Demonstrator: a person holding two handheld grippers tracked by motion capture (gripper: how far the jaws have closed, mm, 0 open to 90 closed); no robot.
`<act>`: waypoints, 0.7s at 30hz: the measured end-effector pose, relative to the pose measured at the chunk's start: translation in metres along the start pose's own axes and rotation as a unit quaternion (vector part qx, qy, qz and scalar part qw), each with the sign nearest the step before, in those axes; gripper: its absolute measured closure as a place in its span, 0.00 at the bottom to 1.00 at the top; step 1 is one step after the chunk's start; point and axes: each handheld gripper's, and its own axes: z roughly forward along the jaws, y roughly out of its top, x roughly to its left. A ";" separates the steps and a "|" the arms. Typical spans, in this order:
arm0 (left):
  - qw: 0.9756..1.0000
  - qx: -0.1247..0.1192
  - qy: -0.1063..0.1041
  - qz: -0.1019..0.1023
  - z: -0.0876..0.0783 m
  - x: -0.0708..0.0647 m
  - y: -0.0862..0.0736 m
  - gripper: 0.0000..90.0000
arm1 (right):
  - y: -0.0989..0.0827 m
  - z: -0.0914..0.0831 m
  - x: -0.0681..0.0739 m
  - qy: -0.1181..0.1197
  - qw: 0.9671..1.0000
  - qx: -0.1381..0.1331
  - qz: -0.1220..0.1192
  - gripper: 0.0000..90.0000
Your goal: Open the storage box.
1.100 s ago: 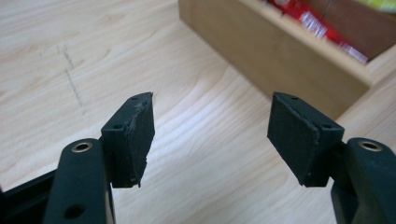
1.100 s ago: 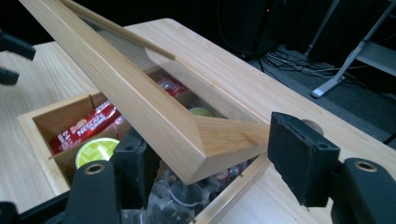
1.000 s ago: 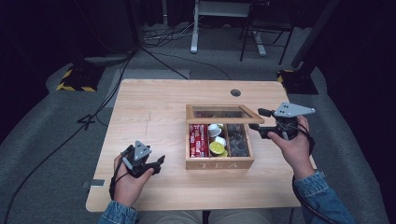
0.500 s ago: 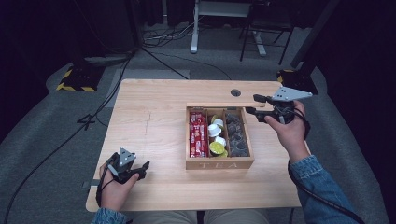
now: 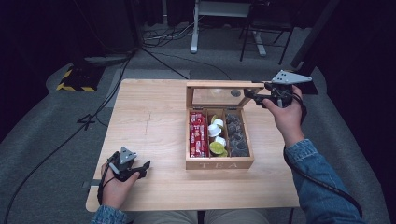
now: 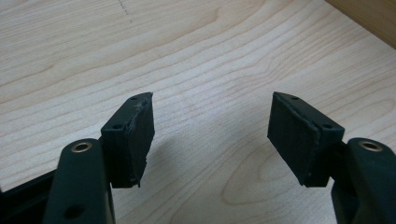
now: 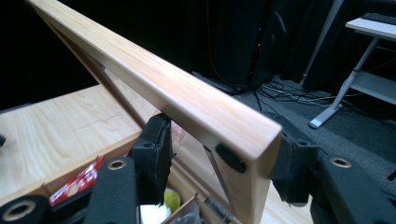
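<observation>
Table bears one tea box, three compartments.

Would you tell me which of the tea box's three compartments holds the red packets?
The left compartment, farthest from the right claw; the middle holds pale and green pods, the right dark ones.

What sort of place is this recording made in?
Probably a lab or studio set up for recording, not a home: a lone wooden table on grey carpet, cables trailing across the floor, and desk legs against dark surroundings.
</observation>
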 end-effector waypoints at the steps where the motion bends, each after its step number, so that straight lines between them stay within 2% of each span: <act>1: 1.000 0.005 0.000 0.006 0.002 0.000 0.000 0.35 | 0.004 0.004 -0.004 -0.003 1.000 -0.003 0.005 0.52; 6: 1.000 0.008 -0.002 0.011 0.005 0.000 0.001 0.35 | 0.012 0.012 -0.010 -0.014 1.000 0.003 0.001 0.51; 9: 1.000 0.013 -0.003 0.008 0.006 0.000 0.001 0.34 | 0.017 0.017 -0.014 -0.020 1.000 0.007 0.003 0.51; 15: 1.000 0.023 -0.001 0.011 0.008 0.000 0.002 0.35 | 0.021 0.030 -0.026 -0.031 0.999 0.001 0.022 0.50; 21: 1.000 0.023 0.000 0.013 0.008 -0.001 0.002 0.34 | 0.024 0.037 -0.033 -0.037 0.999 0.003 0.029 0.50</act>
